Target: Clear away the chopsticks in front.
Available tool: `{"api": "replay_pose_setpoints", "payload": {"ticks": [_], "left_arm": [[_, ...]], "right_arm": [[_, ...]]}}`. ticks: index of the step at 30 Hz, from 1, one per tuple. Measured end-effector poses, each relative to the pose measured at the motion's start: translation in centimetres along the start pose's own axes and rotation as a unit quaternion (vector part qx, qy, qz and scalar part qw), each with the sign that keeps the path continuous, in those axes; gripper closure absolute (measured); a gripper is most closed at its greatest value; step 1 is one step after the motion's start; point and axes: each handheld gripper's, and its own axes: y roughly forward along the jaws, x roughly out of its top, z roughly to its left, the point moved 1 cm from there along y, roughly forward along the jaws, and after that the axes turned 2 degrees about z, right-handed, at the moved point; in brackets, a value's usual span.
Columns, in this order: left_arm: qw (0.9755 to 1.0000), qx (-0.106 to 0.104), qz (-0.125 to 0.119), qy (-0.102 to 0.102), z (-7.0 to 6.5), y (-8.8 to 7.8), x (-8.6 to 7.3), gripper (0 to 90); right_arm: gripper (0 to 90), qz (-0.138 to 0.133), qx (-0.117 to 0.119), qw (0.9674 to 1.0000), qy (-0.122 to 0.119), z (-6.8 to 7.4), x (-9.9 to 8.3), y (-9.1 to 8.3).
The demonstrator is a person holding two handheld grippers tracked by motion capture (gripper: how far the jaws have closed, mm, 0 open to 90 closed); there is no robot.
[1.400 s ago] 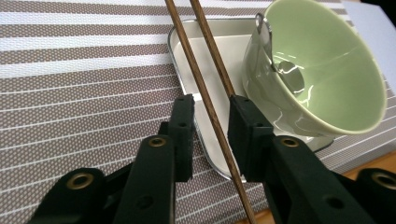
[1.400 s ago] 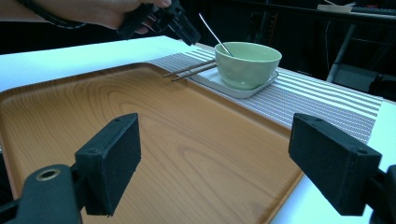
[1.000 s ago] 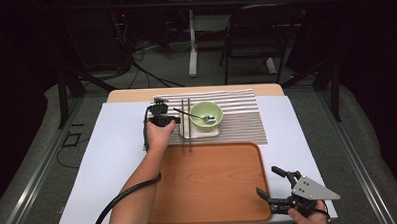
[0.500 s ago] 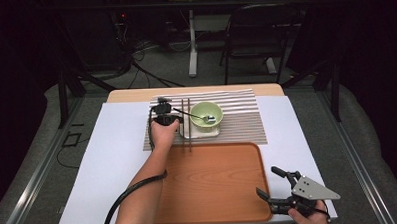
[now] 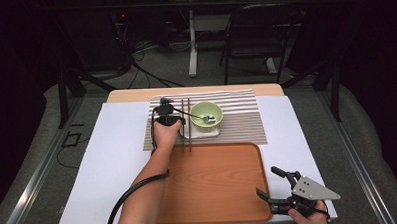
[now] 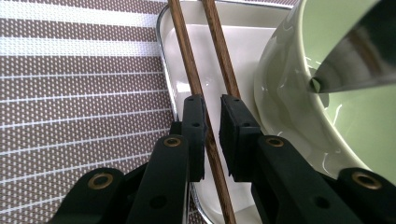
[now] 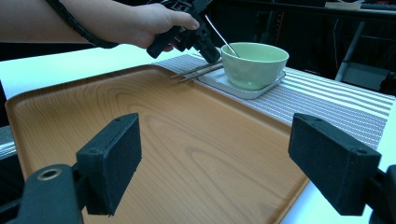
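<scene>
Wooden chopstick [image 6: 212, 144] sits between your left gripper's [image 6: 212, 105] nearly closed jaws; squeeze, then lift. Right gripper [image 7: 215, 163] waits, jaws wide apart.

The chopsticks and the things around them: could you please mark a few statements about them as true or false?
1. One chopstick runs between the left tongs. True.
2. The green bowl stands on the wooden tray. False: it stands on a small white dish on the striped mat.
3. The right tongs are open with nothing between them. True.
4. The spoon lies on the wooden tray. False: it rests in the green bowl.
</scene>
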Motion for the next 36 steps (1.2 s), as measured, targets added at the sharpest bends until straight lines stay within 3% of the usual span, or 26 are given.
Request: {"api": "replay_pose_setpoints", "payload": {"ticks": [14, 19, 25, 31, 36], "left_arm": [[0.9992, 0.011, 0.019, -0.033, -0.26, 0.61, 0.08, 81.2], [0.9976, 0.007, 0.023, -0.065, -0.05, 0.52, 0.17, 84.5], [0.9961, 0.003, 0.02, -0.086, 0.05, 0.49, 0.1, 84.8], [0.9926, -0.013, 0.008, -0.12, 0.5, 0.2, -0.16, 84.8], [0.9915, -0.019, -0.001, -0.129, 0.66, -0.16, -0.19, 84.8]], "right_arm": [[16.7, 0.0, 0.001, 1.0, 0.003, 0.01, -0.02, -0.01], [16.6, 0.001, 0.002, 1.0, 0.003, 0.01, -0.02, 0.0], [16.7, 0.001, 0.002, 1.0, 0.007, 0.04, -0.02, 0.01], [16.7, 0.002, 0.003, 1.0, 0.006, 0.03, -0.03, 0.0], [16.7, 0.002, 0.003, 1.0, 0.007, 0.04, -0.03, 0.02]]}}
